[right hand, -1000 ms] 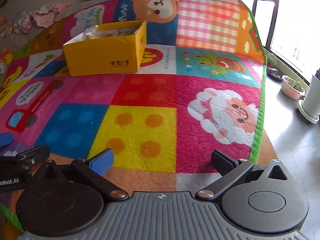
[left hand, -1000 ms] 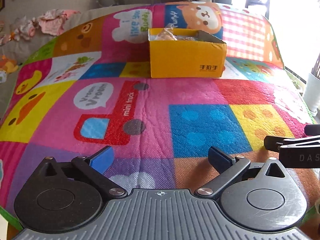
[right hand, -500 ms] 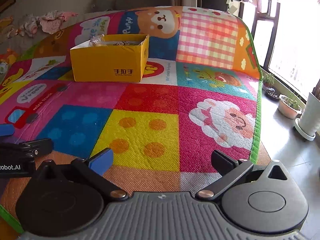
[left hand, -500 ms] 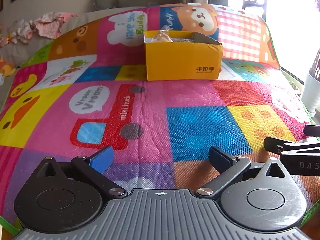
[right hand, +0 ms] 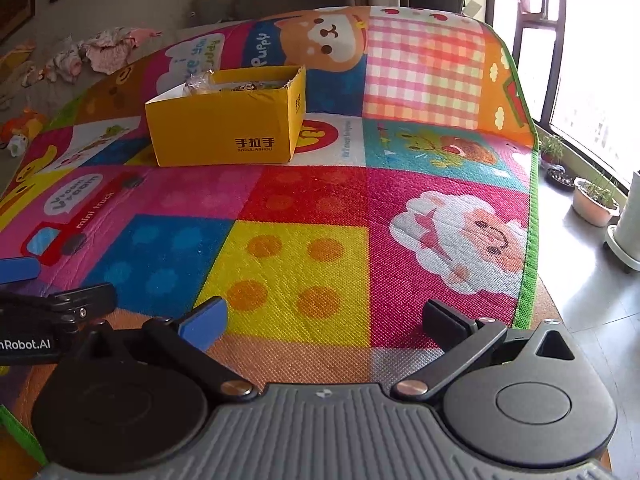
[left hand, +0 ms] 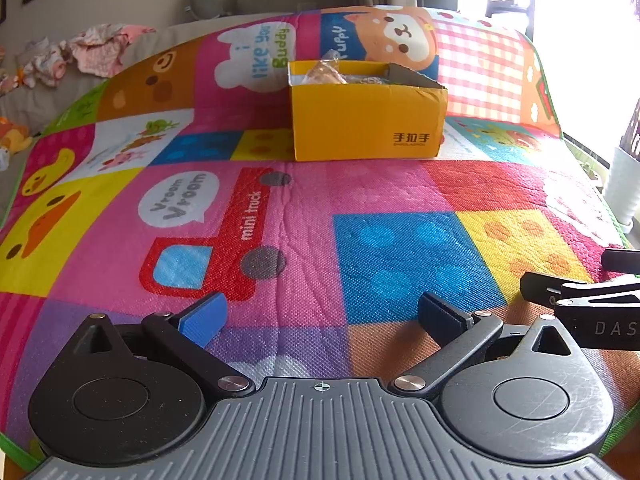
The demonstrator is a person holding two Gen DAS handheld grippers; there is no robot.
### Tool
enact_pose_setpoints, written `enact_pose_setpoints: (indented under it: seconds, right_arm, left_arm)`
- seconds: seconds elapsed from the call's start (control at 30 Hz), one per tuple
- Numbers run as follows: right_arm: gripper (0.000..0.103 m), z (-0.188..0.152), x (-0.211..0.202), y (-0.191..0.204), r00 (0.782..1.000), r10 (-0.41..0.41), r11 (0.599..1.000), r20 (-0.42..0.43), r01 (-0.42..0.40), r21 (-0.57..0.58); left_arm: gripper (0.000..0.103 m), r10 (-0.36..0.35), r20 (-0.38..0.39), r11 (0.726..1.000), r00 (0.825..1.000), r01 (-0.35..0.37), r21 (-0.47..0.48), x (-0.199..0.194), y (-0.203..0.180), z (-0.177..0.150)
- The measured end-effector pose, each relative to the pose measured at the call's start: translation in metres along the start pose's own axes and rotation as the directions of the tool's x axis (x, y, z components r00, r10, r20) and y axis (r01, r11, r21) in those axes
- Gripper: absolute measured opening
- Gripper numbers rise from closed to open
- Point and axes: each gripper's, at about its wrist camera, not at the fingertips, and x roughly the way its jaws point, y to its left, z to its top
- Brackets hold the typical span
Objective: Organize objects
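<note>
Our play mat (left hand: 304, 216) lies bare — wrapped bits sit in the yellow box (left hand: 366, 124); left tongs (left hand: 320, 318) and right tongs (right hand: 322, 320) gape empty, so we judge tidying nearly finished.

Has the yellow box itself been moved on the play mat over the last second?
No. The yellow box sits on the same patches of the play mat, below the puppy picture; only the cameras shifted.

yellow box (left hand: 366, 126) contents mostly hidden by walls, other gripper cut off at frame edge
</note>
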Motion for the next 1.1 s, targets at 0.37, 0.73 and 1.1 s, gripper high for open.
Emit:
enact_pose_setpoints:
  seconds: [0.37, 0.73, 1.1]
  right_arm:
    - [0.103, 0.0004, -0.0003, -0.0015, 1.000, 0.027, 1.000, -0.003, -0.027, -0.011]
    - [0.103, 0.0021, 0.0024, -0.0010, 1.000, 0.021, 1.000, -0.003, -0.021, -0.006]
    - [0.103, 0.0022, 0.0019, -0.0013, 1.000, 0.017, 1.000, -0.004, -0.017, -0.006]
  left_arm:
    - [0.103, 0.006, 0.000, 1.000, 1.000, -0.006, -0.005, 0.0019, 0.0001, 0.0007]
    - [0.103, 0.005, 0.000, 1.000, 1.000, -0.005, -0.005, 0.0015, 0.0004, 0.0009]
    - [0.103, 0.005, 0.000, 1.000, 1.000, -0.005, -0.005, 0.0016, 0.0002, 0.0011]
